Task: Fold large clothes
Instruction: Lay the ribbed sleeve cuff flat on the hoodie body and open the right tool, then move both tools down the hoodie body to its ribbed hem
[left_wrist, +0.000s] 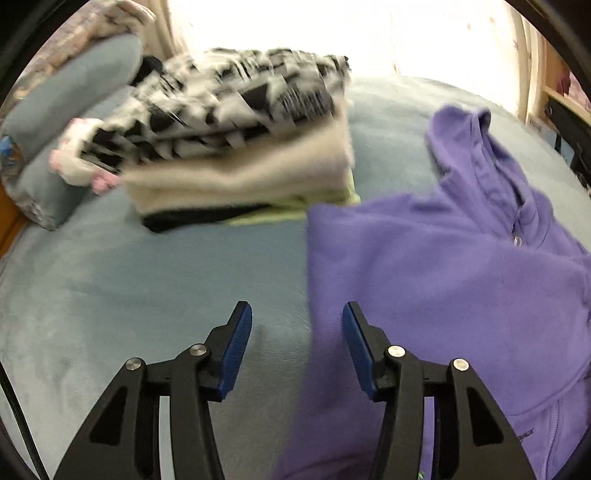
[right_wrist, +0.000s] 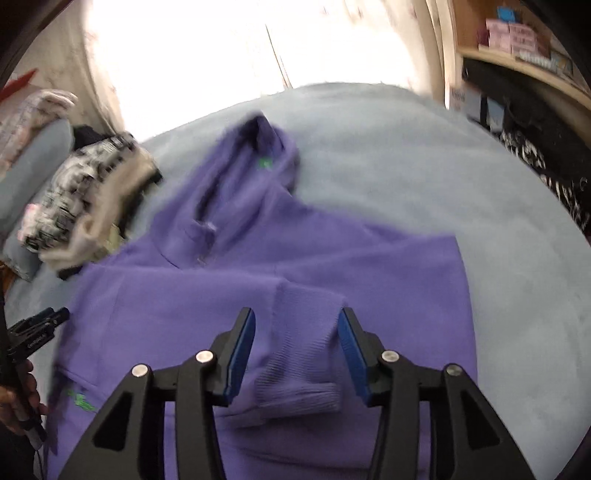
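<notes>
- The purple hoodie (right_wrist: 229, 295) lies spread on the blue-grey bed cover (right_wrist: 480, 192), chest up, with its hood (right_wrist: 258, 155) pointing toward the bright window beyond the bed.
- 1 sleeve is already folded across the hoodie's chest; its ribbed cuff (right_wrist: 299, 354) lies on top of the body panel, on the side of the hoodie away from the hood.
- The right gripper (right_wrist: 297, 332) hovers directly over that cuff with its 2 blue-padded fingers spread wide, holding nothing; whether the pads touch the fabric is hard to tell through the blur.
- The left gripper (left_wrist: 297, 325) is at the hoodie's side edge, also spread and empty, 1 finger above the bed cover and the other above purple cloth.
- Beside the hoodie, on the hood's side of the bed, sits a stack of folded clothes (left_wrist: 236, 147), topped by a black-and-white patterned piece.
- Judged from its look, the hoodie is thick fleece: soft, limp, fairly light yet bulky, and not slippery, so it should drape and sag from any pinch point.
- Good places to take hold appear to be the doubled side edge near the left gripper and the hem corners, where layers are thicker; pinching only the cuff would likely drag the sleeve out of its fold.
- A grip through both layers should keep the fold aligned.
</notes>
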